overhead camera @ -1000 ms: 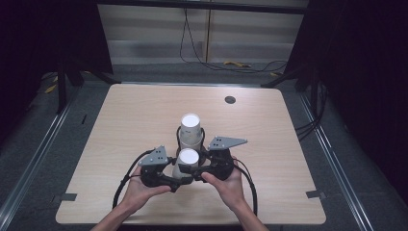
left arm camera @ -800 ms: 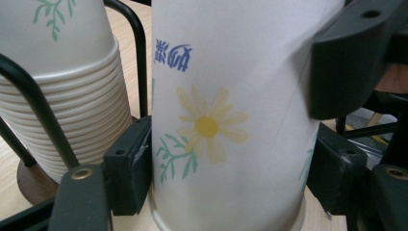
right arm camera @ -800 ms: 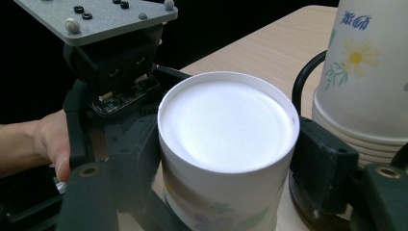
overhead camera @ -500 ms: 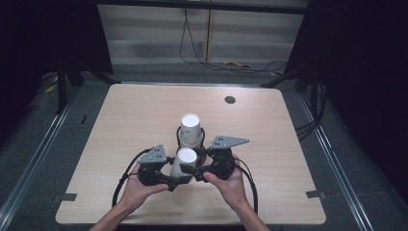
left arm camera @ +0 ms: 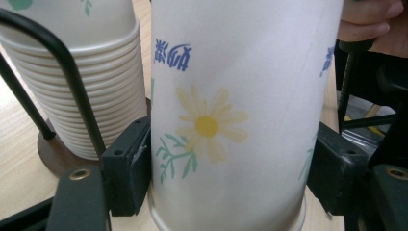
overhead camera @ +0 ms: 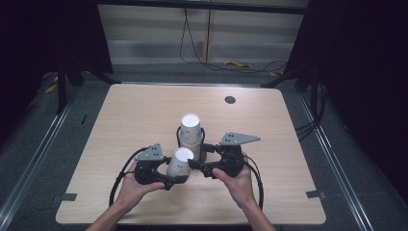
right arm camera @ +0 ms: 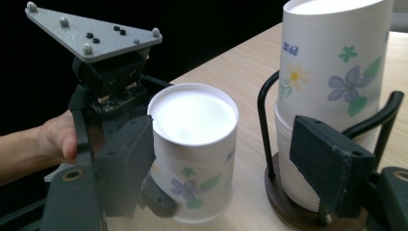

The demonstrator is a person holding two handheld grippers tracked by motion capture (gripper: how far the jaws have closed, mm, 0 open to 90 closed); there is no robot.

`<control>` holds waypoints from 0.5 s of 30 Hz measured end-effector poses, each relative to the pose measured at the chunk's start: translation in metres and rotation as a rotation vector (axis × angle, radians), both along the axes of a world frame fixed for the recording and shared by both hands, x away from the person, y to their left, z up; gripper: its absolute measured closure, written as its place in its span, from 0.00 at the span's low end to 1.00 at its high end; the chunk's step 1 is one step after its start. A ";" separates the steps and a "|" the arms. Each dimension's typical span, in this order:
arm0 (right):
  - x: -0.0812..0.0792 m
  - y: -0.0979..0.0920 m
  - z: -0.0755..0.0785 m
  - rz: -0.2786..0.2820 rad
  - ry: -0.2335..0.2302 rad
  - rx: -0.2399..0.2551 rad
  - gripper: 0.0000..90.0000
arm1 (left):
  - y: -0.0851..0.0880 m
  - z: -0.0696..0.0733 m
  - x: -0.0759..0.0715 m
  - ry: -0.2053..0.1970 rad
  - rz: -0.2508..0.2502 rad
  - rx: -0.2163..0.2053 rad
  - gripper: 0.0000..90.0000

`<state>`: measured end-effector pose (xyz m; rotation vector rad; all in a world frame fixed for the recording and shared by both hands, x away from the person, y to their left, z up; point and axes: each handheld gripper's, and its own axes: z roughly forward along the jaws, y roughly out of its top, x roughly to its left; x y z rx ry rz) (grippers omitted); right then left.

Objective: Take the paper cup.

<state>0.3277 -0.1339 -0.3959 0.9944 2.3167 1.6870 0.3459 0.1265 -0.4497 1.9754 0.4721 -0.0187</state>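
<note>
One paper cup [overhead camera: 178,165] sits clamped upside-down in the left tongs [overhead camera: 174,174] beside the stack [overhead camera: 191,132], while the right tongs [overhead camera: 204,161] gape empty, likely next to take it.

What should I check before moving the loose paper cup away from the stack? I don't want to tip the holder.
1. Left tool gripping the single paper cup: ok, both jaws press its sides.
2. Cup separated from the cup stack: ok, it stands beside the stack in the high view.
3. Right tool free of load: ok, jaws open with nothing between them.
4. Stack seated in its wire holder: ok, upright on the round base.
5. Grip not crushing the cup: cannot tell.
6. Table ahead free: ok, bare wood.
</note>
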 end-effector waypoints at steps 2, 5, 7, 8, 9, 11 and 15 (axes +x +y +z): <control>0.000 -0.001 -0.001 0.000 0.005 -0.006 0.26 | 0.003 0.002 0.001 0.007 0.006 0.004 0.31; 0.000 -0.002 -0.003 0.004 0.016 -0.014 0.27 | 0.007 0.005 0.002 0.016 0.013 -0.001 0.31; 0.000 -0.003 -0.003 0.011 0.026 -0.021 0.27 | 0.008 0.005 0.003 0.017 0.017 0.003 0.31; 0.000 -0.003 -0.004 0.010 0.028 -0.028 0.27 | 0.009 0.005 0.004 0.022 0.020 -0.002 0.31; 0.000 -0.003 -0.004 0.009 0.028 -0.033 0.27 | 0.009 0.005 0.004 0.026 0.020 0.004 0.31; 0.001 -0.004 -0.004 0.010 0.033 -0.038 0.27 | 0.008 0.005 0.004 0.028 0.011 0.021 0.31; 0.001 -0.007 -0.005 0.004 0.036 -0.054 0.27 | 0.007 0.007 0.004 0.028 -0.014 0.061 0.31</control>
